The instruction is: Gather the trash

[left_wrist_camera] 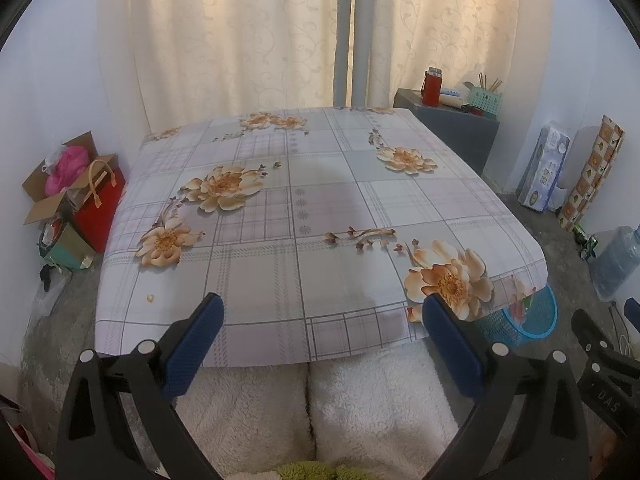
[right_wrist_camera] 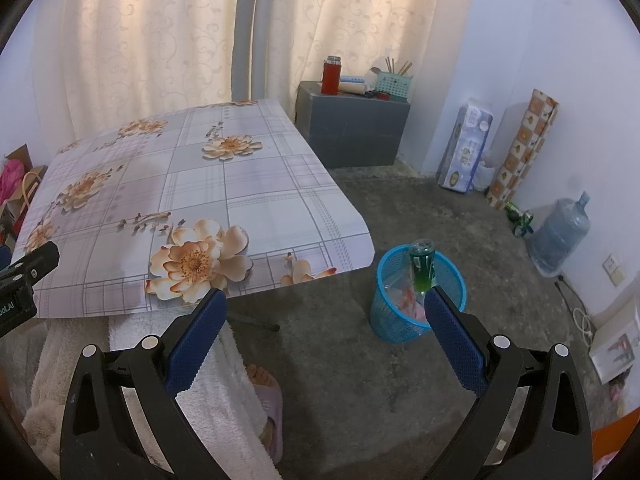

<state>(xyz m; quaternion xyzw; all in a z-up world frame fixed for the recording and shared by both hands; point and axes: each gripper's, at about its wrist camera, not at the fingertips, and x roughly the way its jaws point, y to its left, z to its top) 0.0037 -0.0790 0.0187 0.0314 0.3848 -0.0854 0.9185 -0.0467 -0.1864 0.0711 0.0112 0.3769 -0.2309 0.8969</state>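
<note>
Holding both grippers level in front of me, I have nothing between either pair of fingers. My left gripper [left_wrist_camera: 322,312] hangs spread wide over the near edge of the table [left_wrist_camera: 280,200], above my lap in its white fleece, pointing straight across the flowered cloth toward the curtains [left_wrist_camera: 240,32]. A small orange scrap [left_wrist_camera: 151,297] lies on the cloth just ahead of its left finger. My right gripper [right_wrist_camera: 324,308], equally spread, points off the table's right corner, down toward the floor. The blue basket [right_wrist_camera: 404,320] stands there beside the table, a green bottle [right_wrist_camera: 422,268] upright in it among other scraps.
</note>
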